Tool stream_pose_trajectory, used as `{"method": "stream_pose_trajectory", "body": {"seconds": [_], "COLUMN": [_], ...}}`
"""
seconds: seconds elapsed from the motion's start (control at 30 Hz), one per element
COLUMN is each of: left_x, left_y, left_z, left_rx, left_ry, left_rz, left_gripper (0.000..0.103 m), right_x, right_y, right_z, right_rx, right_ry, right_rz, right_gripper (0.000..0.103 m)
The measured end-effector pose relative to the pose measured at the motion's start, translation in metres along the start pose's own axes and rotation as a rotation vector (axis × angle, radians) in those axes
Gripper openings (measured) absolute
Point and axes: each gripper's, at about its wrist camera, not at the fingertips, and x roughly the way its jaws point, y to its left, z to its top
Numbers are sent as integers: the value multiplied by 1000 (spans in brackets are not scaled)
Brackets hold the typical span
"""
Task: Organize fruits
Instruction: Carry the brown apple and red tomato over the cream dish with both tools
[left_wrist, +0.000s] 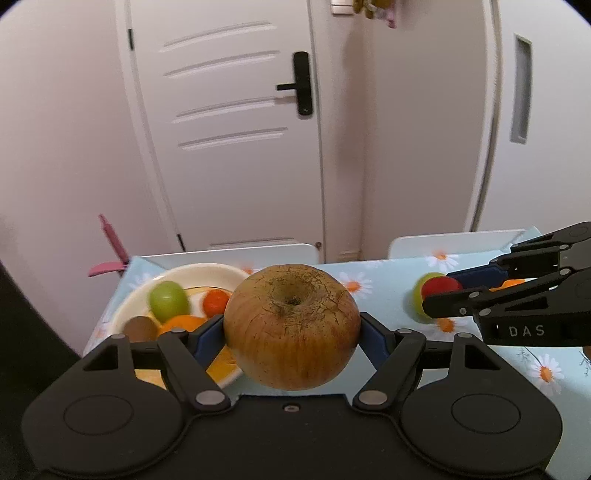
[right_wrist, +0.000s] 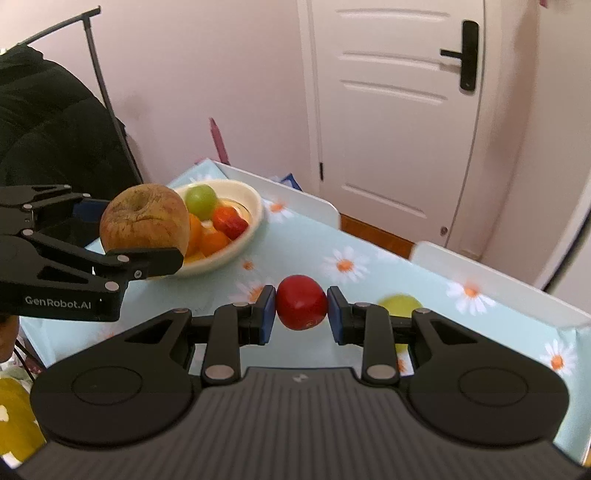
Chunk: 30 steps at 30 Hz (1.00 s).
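My left gripper (left_wrist: 291, 332) is shut on a large brownish apple (left_wrist: 291, 326) and holds it above the table, just right of a cream bowl (left_wrist: 207, 271). The bowl holds a green fruit (left_wrist: 168, 300), a small red fruit (left_wrist: 216, 302), a kiwi (left_wrist: 140, 328) and orange pieces. My right gripper (right_wrist: 301, 308) is shut on a small red fruit (right_wrist: 301, 302), held above the table. From the right wrist view the apple (right_wrist: 144, 218) hangs in front of the bowl (right_wrist: 236, 251). A yellow-green fruit (right_wrist: 399, 304) lies on the tablecloth behind the right fingers.
The table has a light blue daisy-print cloth (right_wrist: 369, 266). Two white chair backs (left_wrist: 454, 243) stand at its far edge. A white door (left_wrist: 236, 129) is behind. A dark jacket (right_wrist: 48, 125) hangs at the left of the right wrist view.
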Motion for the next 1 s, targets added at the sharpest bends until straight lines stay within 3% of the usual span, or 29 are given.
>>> {"method": "stream_pose_trajectory", "body": {"seconds": [0.5, 1.0], "left_x": [1, 73], "left_y": [100, 173], "left_z": [9, 12], "left_rx": [-29, 4], "left_ry": [2, 64], "left_rz": [43, 19], "left_gripper": [79, 79], "right_x": [46, 112], "right_y": [75, 110], "right_z": [53, 86], "right_rx": [15, 60], "right_ry": [-16, 7], "right_rz": [6, -32], "right_gripper": [45, 45]}}
